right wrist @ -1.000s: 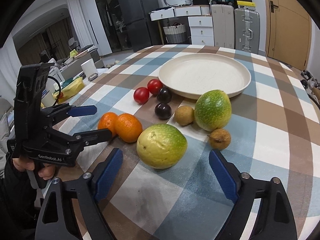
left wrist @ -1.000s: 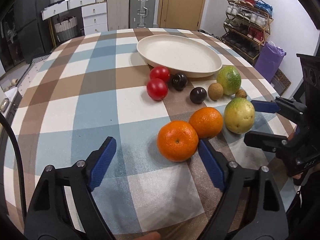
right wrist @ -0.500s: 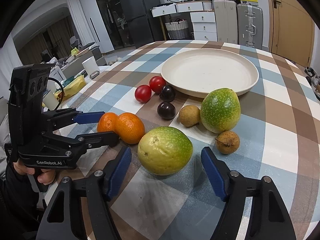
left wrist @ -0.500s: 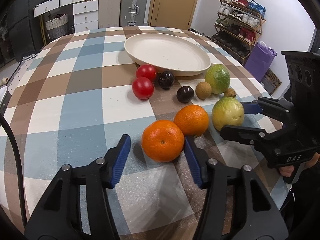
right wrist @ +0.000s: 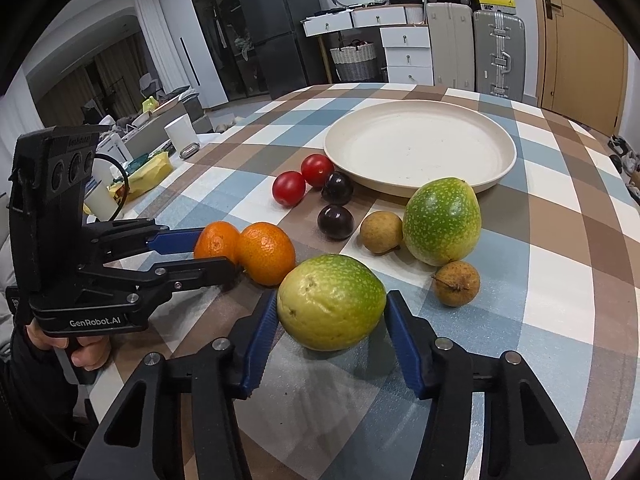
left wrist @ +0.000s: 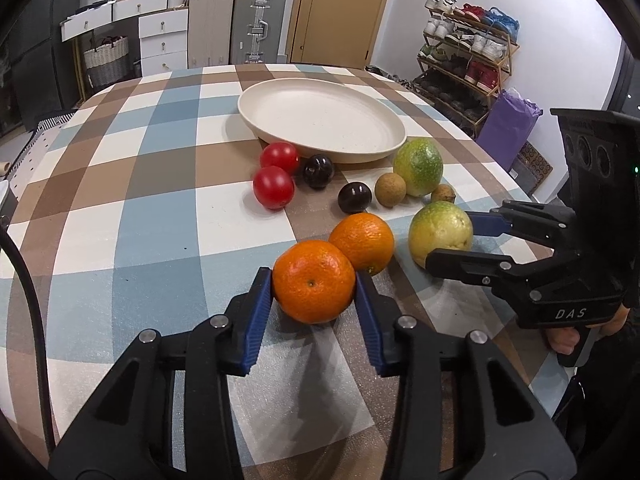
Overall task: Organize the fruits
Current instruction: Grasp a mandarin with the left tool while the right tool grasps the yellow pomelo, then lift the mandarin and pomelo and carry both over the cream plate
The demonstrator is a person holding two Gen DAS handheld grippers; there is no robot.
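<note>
My left gripper (left wrist: 314, 294) is shut on the near orange (left wrist: 313, 286), which still rests on the checked tablecloth. A second orange (left wrist: 363, 246) touches it behind. My right gripper (right wrist: 331, 322) is shut on a yellow-green fruit (right wrist: 331, 301), also on the cloth; it also shows in the left wrist view (left wrist: 439, 232). An empty cream plate (left wrist: 256, 118) sits further back. Before the plate lie two red tomatoes (left wrist: 273, 186), two dark plums (left wrist: 354, 197), a second green fruit (left wrist: 418, 167) and two small brown fruits (left wrist: 390, 189).
The round table drops off close behind both grippers. Drawers, suitcases and a door stand beyond the far edge; a shoe rack (left wrist: 466, 60) is to the right. A white cup (right wrist: 182, 134) and clutter sit on a side surface at left.
Both grippers moved forward and closed: the left jaws came in onto the near orange, the right jaws onto the yellow-green fruit. The fruits have not left the table.
</note>
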